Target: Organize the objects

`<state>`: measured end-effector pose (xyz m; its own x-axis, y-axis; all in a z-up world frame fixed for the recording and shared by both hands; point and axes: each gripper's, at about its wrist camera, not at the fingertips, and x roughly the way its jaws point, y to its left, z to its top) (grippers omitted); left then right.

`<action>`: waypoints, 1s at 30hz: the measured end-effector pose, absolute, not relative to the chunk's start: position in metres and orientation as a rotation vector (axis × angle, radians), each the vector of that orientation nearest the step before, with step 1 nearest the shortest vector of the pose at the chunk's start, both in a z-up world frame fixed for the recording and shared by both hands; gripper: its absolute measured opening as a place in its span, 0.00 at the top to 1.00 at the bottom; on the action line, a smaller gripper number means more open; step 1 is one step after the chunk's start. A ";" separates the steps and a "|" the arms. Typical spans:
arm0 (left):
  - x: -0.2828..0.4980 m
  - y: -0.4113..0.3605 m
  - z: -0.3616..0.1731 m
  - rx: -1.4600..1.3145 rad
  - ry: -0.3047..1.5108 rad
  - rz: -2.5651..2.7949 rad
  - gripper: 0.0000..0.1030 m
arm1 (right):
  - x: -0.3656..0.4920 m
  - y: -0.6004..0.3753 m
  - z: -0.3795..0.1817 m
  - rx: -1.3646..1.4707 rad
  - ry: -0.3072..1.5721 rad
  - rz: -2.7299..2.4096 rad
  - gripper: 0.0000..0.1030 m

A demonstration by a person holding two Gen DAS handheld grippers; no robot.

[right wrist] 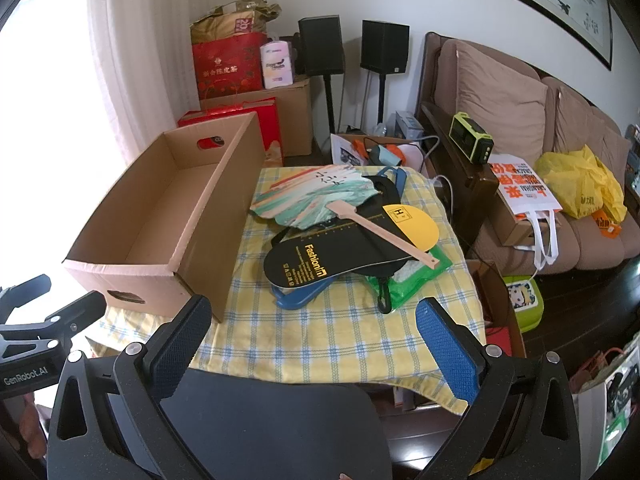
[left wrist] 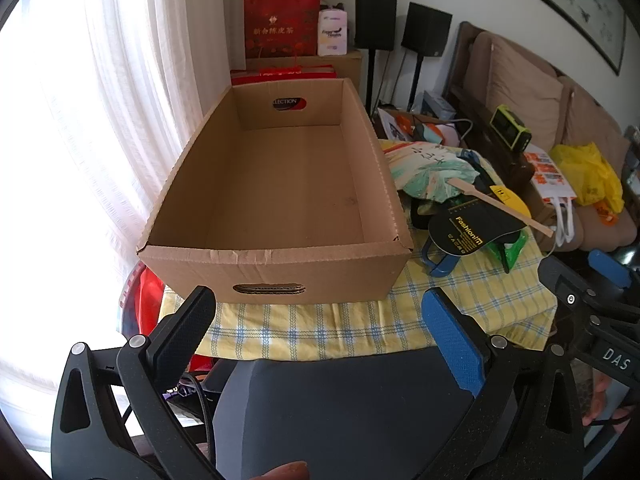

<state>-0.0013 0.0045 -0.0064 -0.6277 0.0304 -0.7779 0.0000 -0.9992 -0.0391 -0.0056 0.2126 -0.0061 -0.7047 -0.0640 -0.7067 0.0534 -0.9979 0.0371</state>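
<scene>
An open cardboard box [left wrist: 276, 184] with nothing in it stands on the left of a table under a yellow checked cloth [left wrist: 320, 328]; the right wrist view shows the box [right wrist: 160, 216] too. Beside it lies a pile: a painted paper fan with a wooden handle [right wrist: 320, 196], a black and yellow "Fashion" fan [right wrist: 340, 252], a blue plastic item [right wrist: 300, 296] and a green pouch [right wrist: 404, 280]. My left gripper [left wrist: 320, 316] hangs open before the box's near wall. My right gripper [right wrist: 312, 320] is open over the cloth's near edge, short of the pile.
A dark chair back [right wrist: 260, 420] sits below both grippers. A brown sofa [right wrist: 540, 140] with a yellow bag [right wrist: 580, 184] and a white tote [right wrist: 524, 188] is on the right. Red gift bags [right wrist: 228, 64], cartons and two black speakers [right wrist: 320, 44] stand at the wall. White curtains [left wrist: 100, 120] hang left.
</scene>
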 end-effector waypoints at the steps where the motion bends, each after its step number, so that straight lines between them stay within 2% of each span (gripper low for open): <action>1: -0.001 0.005 -0.006 -1.347 -0.055 2.819 0.00 | -0.006 0.212 -0.006 1.180 -0.022 -2.844 0.00; 30: -0.002 0.005 -0.005 -1.351 -0.044 2.815 0.00 | -0.007 0.215 -0.006 1.179 -0.023 -2.843 0.00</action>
<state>-0.0018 0.0048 -0.0049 -0.6253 0.0293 -0.7798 -0.0050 -0.9994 -0.0336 -0.0067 0.2145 -0.0057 -0.7048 -0.0643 -0.7065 0.0529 -0.9979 0.0382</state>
